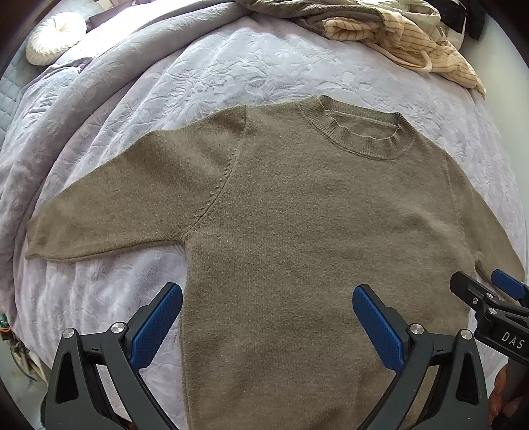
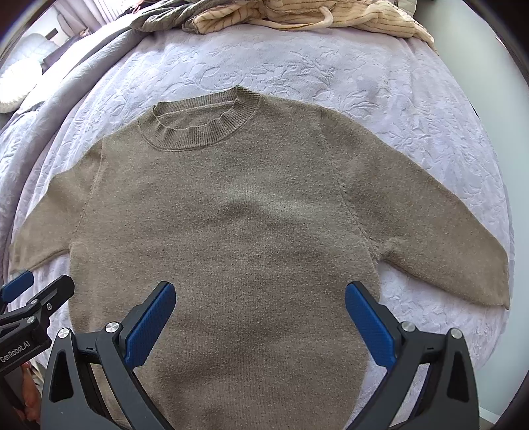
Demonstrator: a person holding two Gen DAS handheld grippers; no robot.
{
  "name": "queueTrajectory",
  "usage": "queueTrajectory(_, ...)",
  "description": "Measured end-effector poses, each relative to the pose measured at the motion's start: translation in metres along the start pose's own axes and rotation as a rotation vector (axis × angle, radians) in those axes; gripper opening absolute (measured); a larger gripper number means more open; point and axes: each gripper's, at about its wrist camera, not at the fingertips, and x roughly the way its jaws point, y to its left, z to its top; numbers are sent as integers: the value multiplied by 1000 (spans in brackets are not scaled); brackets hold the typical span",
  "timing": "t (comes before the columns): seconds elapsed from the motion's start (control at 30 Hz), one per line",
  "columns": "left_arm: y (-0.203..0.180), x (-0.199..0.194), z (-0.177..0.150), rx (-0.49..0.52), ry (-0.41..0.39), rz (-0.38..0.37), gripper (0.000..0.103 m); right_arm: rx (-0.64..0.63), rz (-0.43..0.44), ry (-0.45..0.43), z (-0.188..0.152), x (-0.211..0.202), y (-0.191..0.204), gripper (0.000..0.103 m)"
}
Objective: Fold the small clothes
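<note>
An olive-brown knit sweater (image 1: 297,225) lies flat and spread out on the lavender bedspread (image 1: 231,66), collar away from me, both short sleeves stretched sideways. It also shows in the right wrist view (image 2: 238,215). My left gripper (image 1: 267,317) is open and empty, hovering above the sweater's lower left part, its left finger over the bedspread. My right gripper (image 2: 259,314) is open and empty above the sweater's lower right body. Each gripper shows at the edge of the other's view: the right gripper (image 1: 492,297) and the left gripper (image 2: 29,297).
A pile of other clothes, cream striped fabric (image 1: 413,43) and grey-green fabric (image 2: 172,16), lies at the far end of the bed. A white round cushion (image 1: 54,36) sits at the far left. The bedspread (image 2: 363,82) surrounds the sweater.
</note>
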Motion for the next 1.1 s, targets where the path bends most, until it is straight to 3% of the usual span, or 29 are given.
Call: queueTrajectory(1.1, 34, 14, -6, -70, 11, -74, 103, -35, -51, 27, 3, 8, 19, 102)
